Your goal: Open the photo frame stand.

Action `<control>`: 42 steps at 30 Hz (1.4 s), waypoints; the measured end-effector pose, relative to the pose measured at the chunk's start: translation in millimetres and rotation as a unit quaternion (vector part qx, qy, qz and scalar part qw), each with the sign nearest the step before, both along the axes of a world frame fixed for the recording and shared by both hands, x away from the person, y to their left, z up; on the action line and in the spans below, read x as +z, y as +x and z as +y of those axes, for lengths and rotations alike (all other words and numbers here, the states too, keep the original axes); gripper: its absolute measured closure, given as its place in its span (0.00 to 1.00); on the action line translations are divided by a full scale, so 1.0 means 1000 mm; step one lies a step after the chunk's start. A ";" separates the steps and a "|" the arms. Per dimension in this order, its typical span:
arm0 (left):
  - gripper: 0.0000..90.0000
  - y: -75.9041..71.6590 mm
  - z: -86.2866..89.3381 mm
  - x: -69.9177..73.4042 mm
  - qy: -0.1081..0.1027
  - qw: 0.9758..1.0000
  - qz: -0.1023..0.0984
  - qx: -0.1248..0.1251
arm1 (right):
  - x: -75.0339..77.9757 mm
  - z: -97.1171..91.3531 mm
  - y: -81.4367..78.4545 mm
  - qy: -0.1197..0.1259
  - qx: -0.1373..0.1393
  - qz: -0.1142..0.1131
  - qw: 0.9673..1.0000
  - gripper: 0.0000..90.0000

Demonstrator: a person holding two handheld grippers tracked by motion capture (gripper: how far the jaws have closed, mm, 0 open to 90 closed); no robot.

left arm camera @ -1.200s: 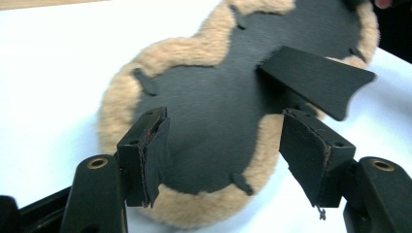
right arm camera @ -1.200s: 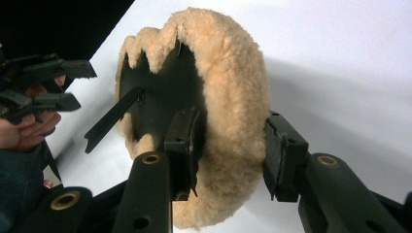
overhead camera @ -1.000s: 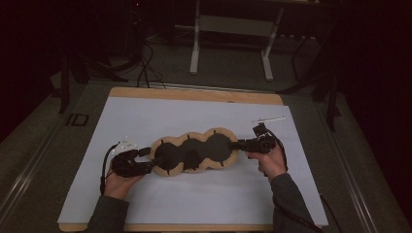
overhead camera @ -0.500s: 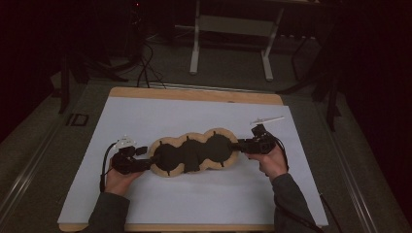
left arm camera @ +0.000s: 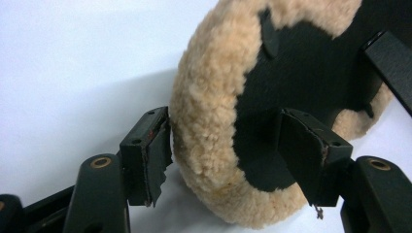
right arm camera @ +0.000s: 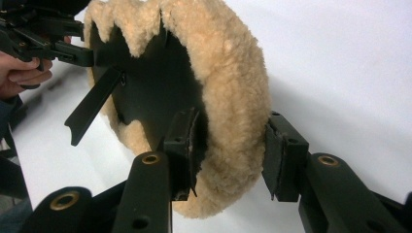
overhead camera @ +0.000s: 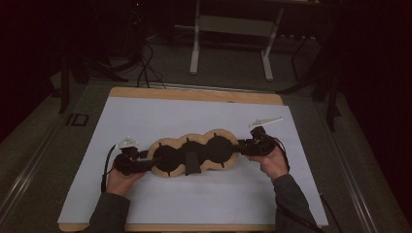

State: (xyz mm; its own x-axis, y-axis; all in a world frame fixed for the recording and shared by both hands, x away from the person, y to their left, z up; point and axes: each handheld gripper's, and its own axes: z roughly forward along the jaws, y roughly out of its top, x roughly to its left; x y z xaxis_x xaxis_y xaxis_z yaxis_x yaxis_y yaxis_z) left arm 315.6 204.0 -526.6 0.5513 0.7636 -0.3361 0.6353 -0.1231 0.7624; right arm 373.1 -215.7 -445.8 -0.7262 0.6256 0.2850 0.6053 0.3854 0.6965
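Observation:
A long three-lobed pad [overhead camera: 218, 148] with a tan fleece rim and black backing lies across the white sheet. My left gripper [overhead camera: 148, 162] is at its left end. In the left gripper view the fleece rim [left arm camera: 204, 97] sits between the jaws of this gripper [left arm camera: 226, 150], which have just been closing; one pad [left arm camera: 155, 150] is at the fleece and the other hangs off the black face. My right gripper [overhead camera: 241, 147] holds the right end, its jaws [right arm camera: 228, 150] clamped across the rim [right arm camera: 233, 73]. A black strap [right arm camera: 92, 104] hangs from the backing.
The white sheet [overhead camera: 204, 116] covers a wooden board [overhead camera: 194, 94] with dark floor around it. A metal stand [overhead camera: 194, 53] and cables [overhead camera: 145, 68] are behind the table. In the right gripper view the left gripper [right arm camera: 48, 34] and its hand [right arm camera: 19, 68] are at the far end.
The left hand has shifted slightly at the pad's left end. The pad and the right hand have kept still.

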 end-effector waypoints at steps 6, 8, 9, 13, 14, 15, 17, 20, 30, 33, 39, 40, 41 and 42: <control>0.42 0.000 -0.005 -0.001 0.000 1.000 0.007 -0.007 | -0.004 -0.001 -0.001 -0.011 0.004 -0.005 1.000 0.67; 0.43 0.000 -0.004 -0.001 -0.010 1.000 0.014 -0.005 | -0.006 -0.002 -0.001 -0.012 0.004 -0.005 1.000 0.67; 0.44 0.000 -0.002 -0.001 -0.016 1.000 0.020 -0.002 | -0.006 -0.002 -0.001 -0.011 0.004 -0.006 1.000 0.67; 0.47 0.000 -0.001 -0.002 -0.029 0.999 0.028 0.003 | -0.009 -0.003 -0.001 -0.016 0.005 -0.006 1.000 0.66; 0.47 0.000 -0.001 -0.002 -0.029 0.999 0.029 0.003 | -0.009 -0.004 0.000 -0.017 0.005 -0.006 1.000 0.66; 0.47 0.000 -0.001 -0.002 -0.029 0.999 0.029 0.003 | -0.009 -0.004 0.000 -0.017 0.005 -0.006 1.000 0.66; 0.47 0.000 -0.002 -0.002 -0.029 0.999 0.031 0.001 | -0.010 -0.004 0.000 -0.018 0.004 -0.006 1.000 0.66; 0.49 0.000 -0.002 -0.002 -0.026 0.999 0.028 -0.002 | -0.011 -0.004 0.000 -0.021 0.004 -0.007 1.000 0.66; 0.57 -0.005 -0.001 0.002 -0.019 1.000 0.004 -0.007 | -0.017 -0.005 0.000 -0.039 0.004 -0.010 0.999 0.65; 0.58 -0.005 -0.001 0.003 -0.019 1.000 0.001 -0.007 | -0.019 -0.006 0.000 -0.037 0.003 -0.008 0.999 0.65; 0.60 -0.008 -0.002 0.007 -0.013 1.000 -0.012 -0.006 | -0.026 -0.008 0.001 -0.025 -0.008 0.004 1.000 0.63; 0.61 -0.008 -0.003 0.007 -0.011 1.000 -0.014 -0.005 | -0.027 -0.009 0.001 -0.023 -0.008 0.004 1.000 0.63; 0.61 -0.009 -0.003 0.008 -0.010 1.000 -0.015 -0.004 | -0.028 -0.009 0.001 -0.023 -0.010 0.006 1.000 0.62; 0.61 -0.009 -0.003 0.008 -0.009 1.000 -0.018 -0.003 | -0.029 -0.010 0.001 -0.021 -0.010 0.007 1.000 0.62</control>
State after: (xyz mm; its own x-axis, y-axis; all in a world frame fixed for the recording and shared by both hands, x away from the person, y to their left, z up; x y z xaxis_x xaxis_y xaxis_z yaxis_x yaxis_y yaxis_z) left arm 306.7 200.9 -518.4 0.5686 0.7539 -0.3291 0.6061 -0.1135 0.7872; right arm 374.0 -225.4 -474.4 -0.7100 0.6514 0.2675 0.6222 0.4022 0.6717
